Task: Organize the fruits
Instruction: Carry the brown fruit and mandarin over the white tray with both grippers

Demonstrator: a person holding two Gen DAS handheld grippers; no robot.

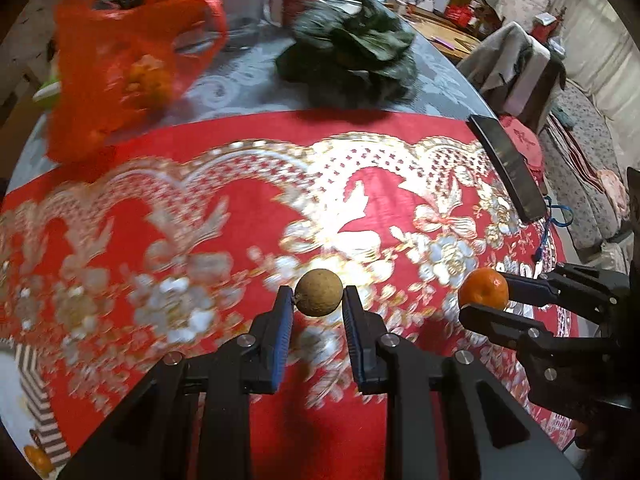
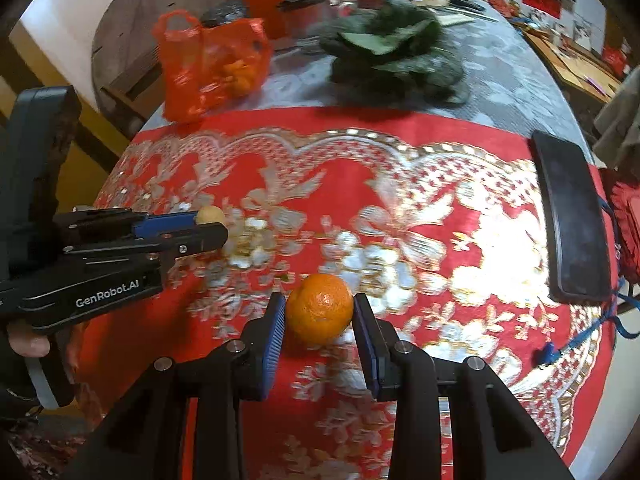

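Your left gripper (image 1: 319,294) is clamped on a small round tan-brown fruit (image 1: 319,293), its blue-padded fingers (image 1: 285,312) pressing it from both sides above the red tablecloth (image 1: 248,184) with its gold and white flower pattern. Your right gripper (image 2: 319,312) grips a tangerine (image 2: 319,308) the same way, the pads tight against its skin, jaws only partly apart because the fruit fills the gap. Whether either fruit rests on the cloth or hangs just clear of it cannot be told from these views. Seen from the left wrist, the right gripper reaches in from the right edge with the tangerine at its tips, near the tan-brown fruit but apart from it; seen from the right wrist, the left gripper enters from the left edge, the pale fruit showing at its tips and a fingertip of your hand (image 2: 28,344) wrapped under the handle. Beyond the red cloth, on the grey patterned table cover (image 1: 240,80), stands a translucent red plastic bag (image 2: 208,68) with more orange fruit showing through it, open at the top, toward the far left. To its right lies a heap of dark green leafy vegetables (image 1: 352,56), and behind them a mug (image 1: 288,0). A dark phone (image 2: 572,220) lies flat near the right edge of the red cloth, with a blue cord (image 2: 580,332) trailing beside it.
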